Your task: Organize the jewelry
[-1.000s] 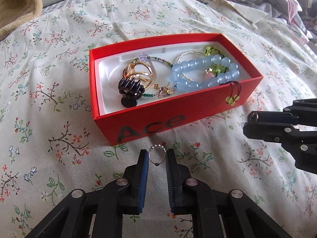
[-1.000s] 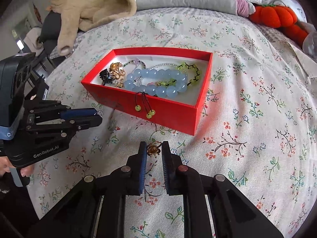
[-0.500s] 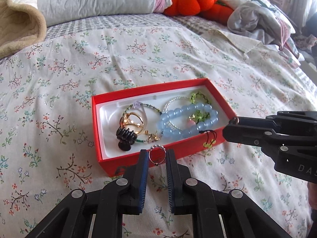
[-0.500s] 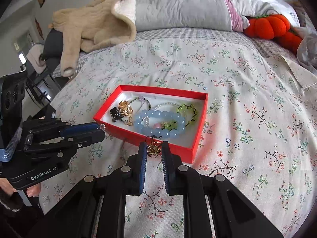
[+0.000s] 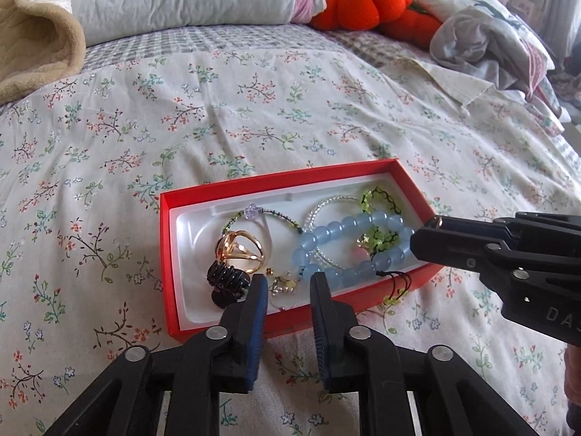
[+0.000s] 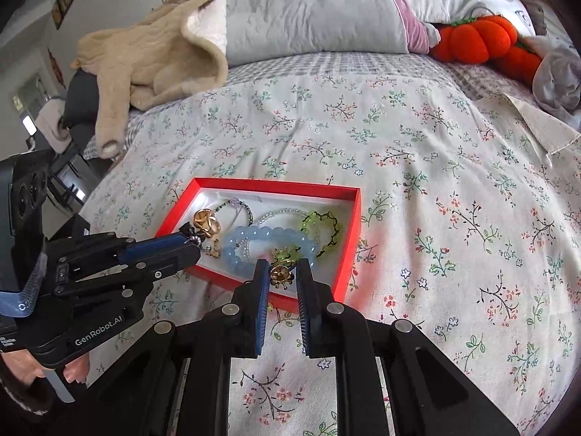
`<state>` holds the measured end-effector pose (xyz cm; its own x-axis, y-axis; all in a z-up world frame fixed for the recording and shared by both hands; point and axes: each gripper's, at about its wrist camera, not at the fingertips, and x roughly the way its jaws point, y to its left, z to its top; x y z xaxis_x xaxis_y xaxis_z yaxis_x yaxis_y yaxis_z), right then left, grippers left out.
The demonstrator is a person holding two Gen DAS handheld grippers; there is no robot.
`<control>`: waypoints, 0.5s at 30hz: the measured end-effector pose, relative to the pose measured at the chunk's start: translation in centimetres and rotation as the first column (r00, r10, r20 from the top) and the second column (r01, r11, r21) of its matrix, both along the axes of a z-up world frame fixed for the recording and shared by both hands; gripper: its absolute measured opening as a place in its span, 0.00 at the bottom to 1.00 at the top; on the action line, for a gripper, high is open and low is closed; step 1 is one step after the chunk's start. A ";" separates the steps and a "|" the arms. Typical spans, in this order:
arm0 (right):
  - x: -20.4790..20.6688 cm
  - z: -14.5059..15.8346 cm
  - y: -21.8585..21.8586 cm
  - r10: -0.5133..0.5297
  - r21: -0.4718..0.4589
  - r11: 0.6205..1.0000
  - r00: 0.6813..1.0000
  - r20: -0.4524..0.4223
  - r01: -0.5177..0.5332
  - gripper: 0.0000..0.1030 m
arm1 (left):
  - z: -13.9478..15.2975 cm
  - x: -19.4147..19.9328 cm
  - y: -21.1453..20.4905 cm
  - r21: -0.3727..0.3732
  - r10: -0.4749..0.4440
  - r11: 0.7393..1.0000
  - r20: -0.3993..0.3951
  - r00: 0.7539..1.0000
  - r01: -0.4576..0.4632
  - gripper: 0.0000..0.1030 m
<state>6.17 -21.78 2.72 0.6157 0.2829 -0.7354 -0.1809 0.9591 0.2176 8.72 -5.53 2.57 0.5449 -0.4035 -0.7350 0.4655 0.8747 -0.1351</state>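
Note:
A red box with a white liner lies on the floral bedspread. It holds a blue bead bracelet, a gold ring, a black hair clip and green bead strands. My left gripper hangs over the box's near edge, jaws slightly apart; a small beaded ring shows at its tip in the right wrist view. My right gripper is shut on a small gold ornament over the box's near right corner.
A grey pillow, a beige blanket and orange pumpkin plushes lie at the head of the bed. Crumpled clothes lie at the far right. The bed's left edge drops to furniture.
Both grippers have risen and moved forward over the box. The left jaws have widened, and the beaded ring no longer shows between them in the left wrist view.

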 end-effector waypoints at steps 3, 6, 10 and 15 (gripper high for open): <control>0.5 0.0 0.0 -0.003 -0.007 1.000 1.000 -0.001 0.003 0.16 | 0.4 -0.7 0.1 0.006 -0.004 1.000 0.020 1.000 0.003 0.37; 1.1 0.2 -0.1 -0.011 -0.005 1.000 1.000 -0.003 0.011 0.16 | 0.7 -1.2 0.5 0.006 0.005 1.000 0.011 1.000 -0.005 0.40; 2.0 0.2 -0.1 -0.021 -0.001 1.000 1.000 -0.010 0.021 0.15 | 0.6 -2.0 1.0 0.036 0.023 0.999 0.003 1.000 -0.023 0.52; 2.7 0.1 0.5 -0.026 -0.006 1.000 0.999 -0.020 0.026 0.16 | 0.0 -2.2 1.8 0.071 0.055 0.996 -0.024 0.998 -0.054 0.63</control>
